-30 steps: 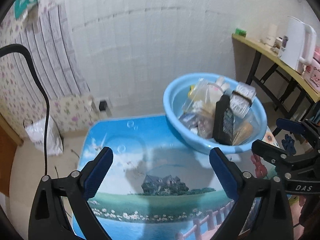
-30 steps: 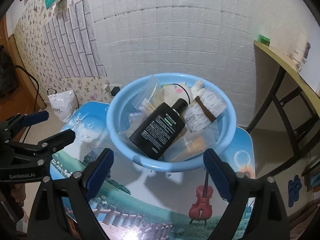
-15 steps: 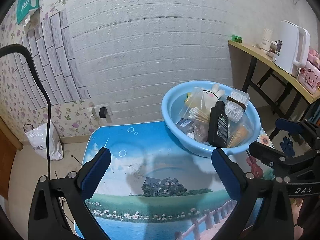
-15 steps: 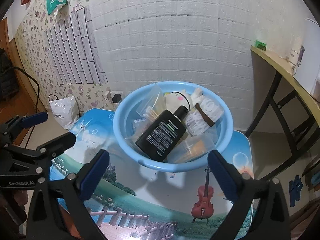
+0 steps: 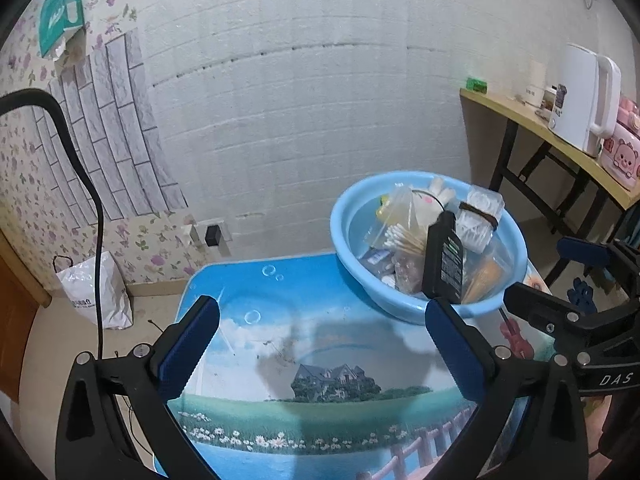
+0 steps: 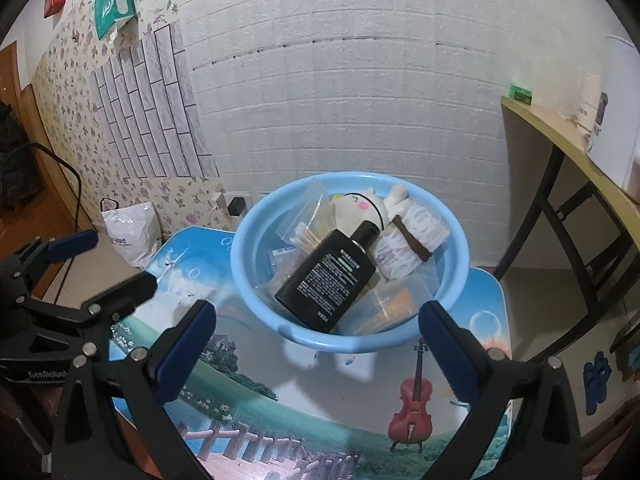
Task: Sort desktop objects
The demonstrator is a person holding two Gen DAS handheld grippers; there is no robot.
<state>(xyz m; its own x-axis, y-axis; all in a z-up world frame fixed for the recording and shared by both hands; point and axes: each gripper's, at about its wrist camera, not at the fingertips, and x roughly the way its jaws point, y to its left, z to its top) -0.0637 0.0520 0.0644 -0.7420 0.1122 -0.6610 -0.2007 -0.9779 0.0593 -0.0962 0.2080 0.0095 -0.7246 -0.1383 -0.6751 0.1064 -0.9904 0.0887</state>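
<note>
Basin (image 6: 460,276) holding a black bottle (image 6: 328,276) sits beyond 2 empty, wide-spread grippers: left (image 5: 320,344), right (image 6: 316,344).

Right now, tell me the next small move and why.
Probably lower the open right gripper toward the black bottle: it lies on top of the pile in the blue basin, directly ahead, and both grippers are empty.

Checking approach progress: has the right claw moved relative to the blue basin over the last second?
Yes. The right claw has backed away from the blue basin, which now sits higher, beyond its open fingertips.
</note>
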